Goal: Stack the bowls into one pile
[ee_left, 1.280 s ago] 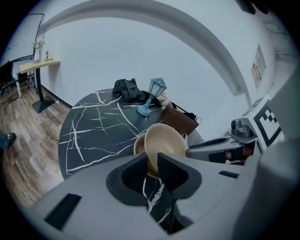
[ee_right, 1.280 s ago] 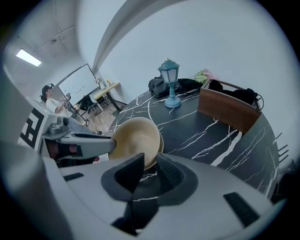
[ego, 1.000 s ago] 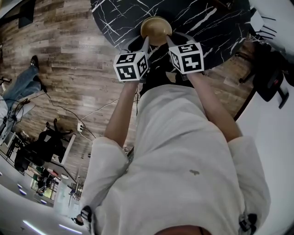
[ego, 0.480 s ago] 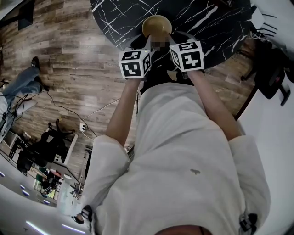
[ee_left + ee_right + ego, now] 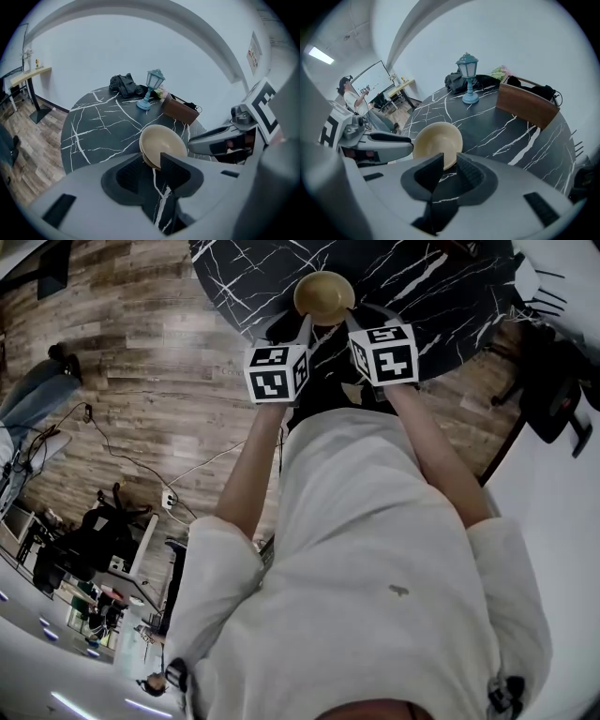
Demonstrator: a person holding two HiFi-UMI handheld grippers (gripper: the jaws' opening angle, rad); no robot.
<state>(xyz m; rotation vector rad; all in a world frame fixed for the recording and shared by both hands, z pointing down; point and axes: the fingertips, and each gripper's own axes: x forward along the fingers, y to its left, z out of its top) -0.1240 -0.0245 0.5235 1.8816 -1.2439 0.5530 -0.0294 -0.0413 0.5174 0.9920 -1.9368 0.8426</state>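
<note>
1. We see the pile of bowls (image 5: 323, 294) on the table (image 5: 234, 277) near its edge, straight ahead of both grippers and between them.
2. Left gripper (image 5: 151, 160) — its jaws have just been opening and are now spread, with the rim at their tips unpinched.
3. Right gripper (image 5: 449, 161) — its jaws pinch the near rim, so we judge that letting go comes next.

Head view: sitting high, looking steeply down past the person's shirt (image 5: 375, 596) and forearms. The table (image 5: 422, 277) is lying far off at the top edge, with wood floor (image 5: 141, 362) filling the left.

Left gripper view: riding low and close, facing across the table toward the lamp (image 5: 152, 86) and the wall, with the stacked bowls (image 5: 161, 143) just ahead.

Right gripper view: looking in from the bowls' other flank, equally close, facing the same lamp.

All three are sharing the bowls and the tabletop.
</note>
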